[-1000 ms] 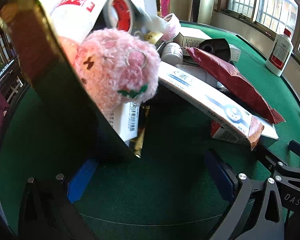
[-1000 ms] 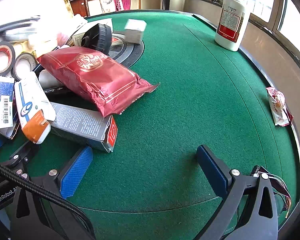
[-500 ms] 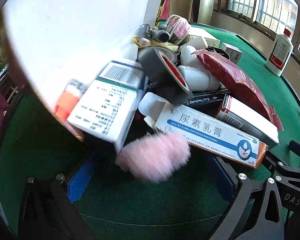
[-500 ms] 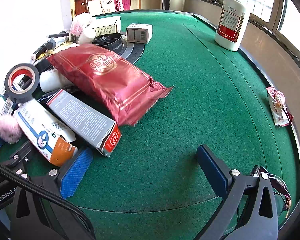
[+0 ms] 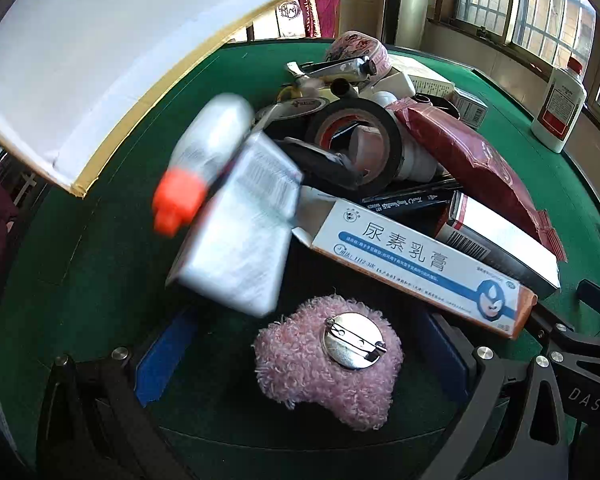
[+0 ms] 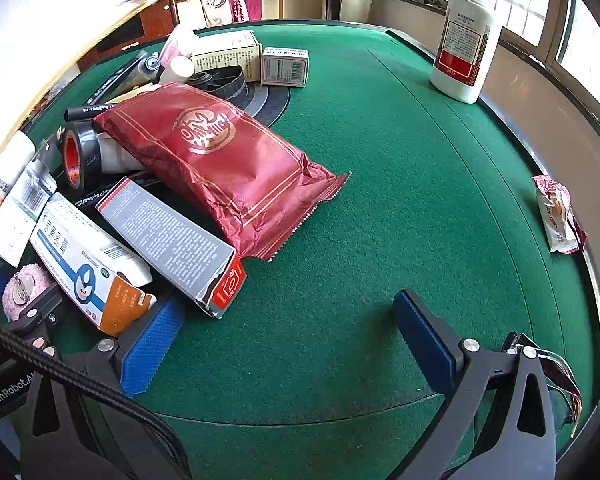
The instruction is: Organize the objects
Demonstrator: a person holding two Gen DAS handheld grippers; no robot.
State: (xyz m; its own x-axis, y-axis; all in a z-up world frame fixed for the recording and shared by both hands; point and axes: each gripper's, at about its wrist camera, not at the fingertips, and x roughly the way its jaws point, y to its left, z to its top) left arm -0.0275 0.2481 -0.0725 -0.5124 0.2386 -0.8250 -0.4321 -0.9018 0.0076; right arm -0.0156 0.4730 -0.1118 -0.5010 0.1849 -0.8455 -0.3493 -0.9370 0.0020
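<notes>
Both the left tool [image 5: 300, 364] and right tool [image 6: 288, 340] sit spread and empty, low in frame, because the heap on the desk [image 6: 380, 200] awaits sorting.

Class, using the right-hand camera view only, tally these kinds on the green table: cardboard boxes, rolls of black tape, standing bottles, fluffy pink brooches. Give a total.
Cardboard boxes: 5
Rolls of black tape: 1
Standing bottles: 1
Fluffy pink brooches: 1
Total: 8
</notes>
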